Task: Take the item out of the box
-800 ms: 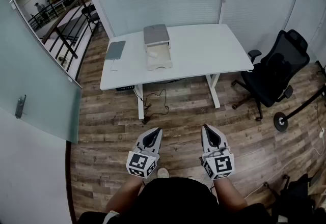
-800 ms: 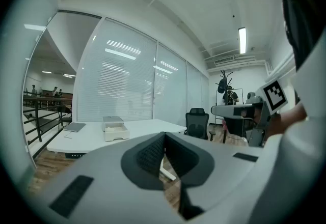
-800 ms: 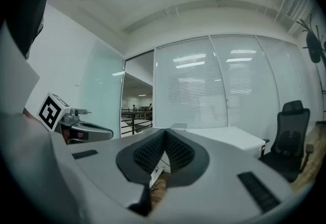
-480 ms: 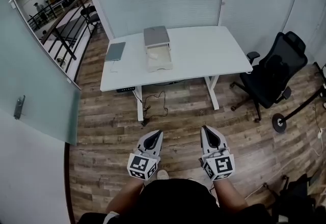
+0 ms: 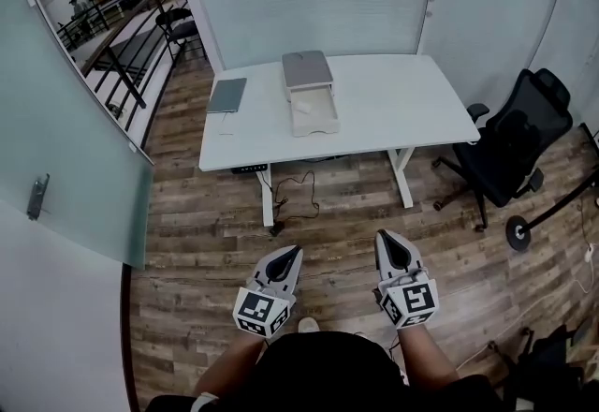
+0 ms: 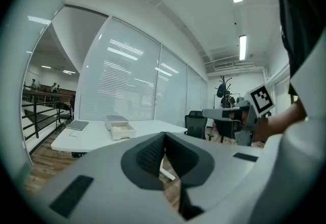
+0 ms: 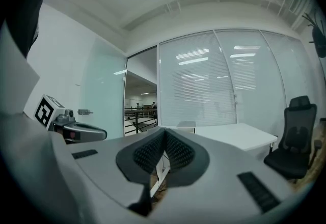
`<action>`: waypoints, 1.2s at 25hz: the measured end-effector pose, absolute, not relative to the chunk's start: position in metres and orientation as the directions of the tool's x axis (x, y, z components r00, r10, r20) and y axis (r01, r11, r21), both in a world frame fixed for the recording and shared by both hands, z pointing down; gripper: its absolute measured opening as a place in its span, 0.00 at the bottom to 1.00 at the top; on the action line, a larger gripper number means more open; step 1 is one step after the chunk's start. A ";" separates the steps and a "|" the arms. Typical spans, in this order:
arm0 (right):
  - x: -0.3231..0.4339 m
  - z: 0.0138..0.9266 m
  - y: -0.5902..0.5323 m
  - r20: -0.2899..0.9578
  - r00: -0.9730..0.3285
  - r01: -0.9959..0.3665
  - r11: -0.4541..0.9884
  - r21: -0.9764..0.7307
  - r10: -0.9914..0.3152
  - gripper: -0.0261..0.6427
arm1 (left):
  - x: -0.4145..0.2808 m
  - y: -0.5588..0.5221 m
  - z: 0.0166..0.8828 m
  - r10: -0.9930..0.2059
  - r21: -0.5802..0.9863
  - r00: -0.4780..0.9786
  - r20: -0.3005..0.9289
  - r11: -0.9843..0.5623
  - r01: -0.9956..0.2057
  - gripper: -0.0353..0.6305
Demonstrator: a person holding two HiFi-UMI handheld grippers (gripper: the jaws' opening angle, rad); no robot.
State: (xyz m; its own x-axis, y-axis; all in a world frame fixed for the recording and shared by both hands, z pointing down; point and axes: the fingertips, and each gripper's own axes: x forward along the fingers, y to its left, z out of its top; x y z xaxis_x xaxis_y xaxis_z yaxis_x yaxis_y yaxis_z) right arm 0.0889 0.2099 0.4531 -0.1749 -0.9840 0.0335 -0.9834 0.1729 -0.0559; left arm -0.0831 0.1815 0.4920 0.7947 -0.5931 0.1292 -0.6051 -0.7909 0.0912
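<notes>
Box [image 5: 310, 102] sits open on the counter [image 5: 402, 106], left of its middle; contents too small to tell. Left gripper [image 5: 295, 253] and right gripper [image 5: 383, 238] hang well short of the counter, jaws together, empty.

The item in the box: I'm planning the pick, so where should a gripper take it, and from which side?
Probably from above: the item lies low inside the open box, whose walls block a sideways approach. Pinch across its middle; its exact shape is too small to tell.
</notes>
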 end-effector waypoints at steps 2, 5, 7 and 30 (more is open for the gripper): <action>0.074 0.460 0.203 0.041 -0.185 -0.982 0.182 -0.059 -0.982 0.05 | -0.093 0.175 0.489 -0.588 0.084 0.800 0.117 -0.797 -0.598 0.07; 0.055 0.461 0.195 0.050 -0.196 -0.980 0.193 -0.054 -0.979 0.05 | -0.109 0.164 0.495 -0.585 0.072 0.801 0.125 -0.800 -0.595 0.07; 0.047 0.458 0.187 0.055 -0.208 -0.978 0.206 -0.043 -0.976 0.05 | -0.120 0.155 0.501 -0.589 0.078 0.796 0.139 -0.795 -0.602 0.07; 0.057 0.454 0.065 0.033 -0.269 -0.963 0.270 0.020 -0.962 0.05 | -0.120 0.036 0.491 -0.692 0.045 0.712 0.115 -0.713 -0.700 0.07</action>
State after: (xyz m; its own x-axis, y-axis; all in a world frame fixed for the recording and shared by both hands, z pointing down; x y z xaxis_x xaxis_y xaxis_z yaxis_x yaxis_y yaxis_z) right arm 0.0571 0.0653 0.4541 -0.2693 -0.9625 0.0334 -0.9626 0.2701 0.0202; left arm -0.1201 0.0358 0.4910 0.7123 -0.6923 0.1154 -0.7000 -0.7127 0.0453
